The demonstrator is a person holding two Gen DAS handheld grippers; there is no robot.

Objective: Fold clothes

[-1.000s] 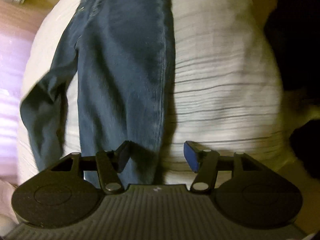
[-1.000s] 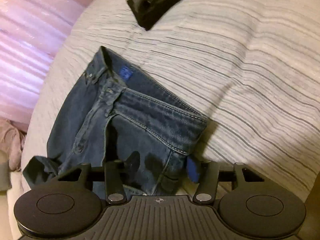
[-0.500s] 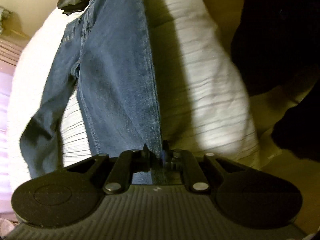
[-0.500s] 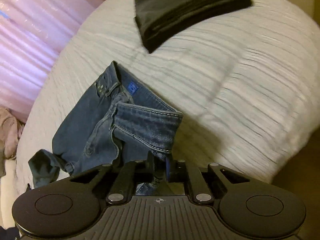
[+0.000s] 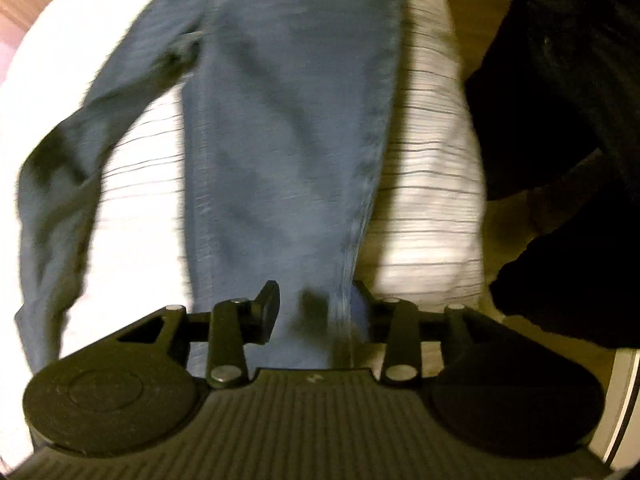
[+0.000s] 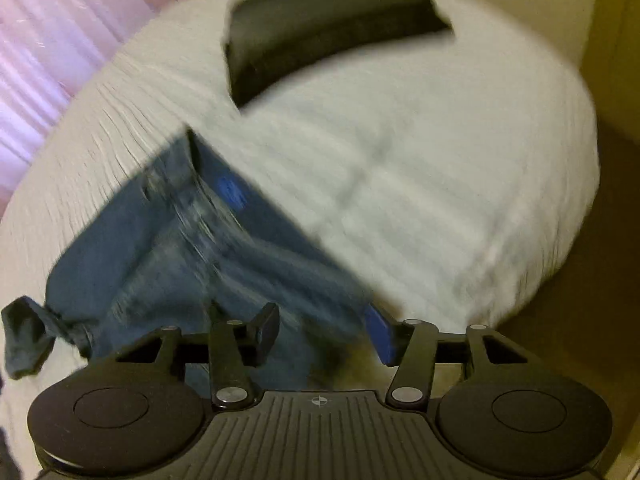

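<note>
Both grippers have opening jaws with denim between them: the left gripper (image 5: 316, 308) at a leg of the jeans (image 5: 288, 120), the right gripper (image 6: 326, 330) at the waistband end. Folded black clothes (image 6: 320, 28) lie apart on the striped bed (image 6: 440, 180).

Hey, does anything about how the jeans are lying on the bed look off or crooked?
Yes. The jeans aren't lined up: one leg splays off sideways with striped bedding between it and the other, and the waistband end is bunched.
</note>
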